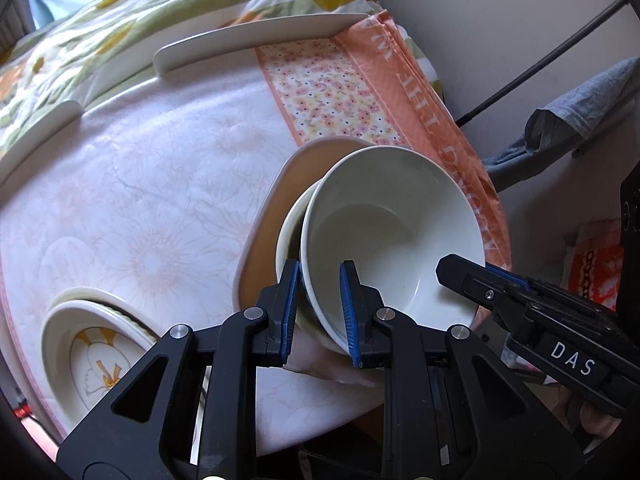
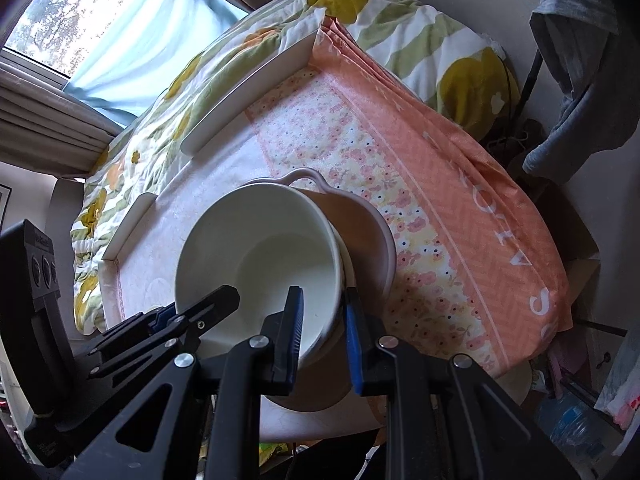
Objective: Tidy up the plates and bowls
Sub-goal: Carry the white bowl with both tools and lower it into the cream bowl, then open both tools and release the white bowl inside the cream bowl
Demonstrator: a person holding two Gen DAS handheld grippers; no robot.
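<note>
A white bowl (image 1: 396, 224) sits tilted inside a second white bowl (image 1: 289, 232), both on a tan plate with a pale rim (image 1: 276, 216). My left gripper (image 1: 320, 308) is shut on the near-left rim of the white bowl. My right gripper (image 2: 322, 332) is shut on the opposite rim of the same bowl (image 2: 264, 256); it shows in the left wrist view (image 1: 480, 280) at the bowl's right edge. The tan plate with a handle (image 2: 360, 236) lies under the bowls. A stack of white plates with a yellow flower pattern (image 1: 96, 352) sits at the table's near left.
The table has a pale floral cloth (image 1: 160, 208) with an orange flowered runner (image 2: 440, 208) on the right. White raised edge pieces (image 1: 256, 36) line the far side. A quilt (image 2: 420, 44), a curtain and window (image 2: 120, 32) and hanging grey cloth (image 1: 580, 108) surround it.
</note>
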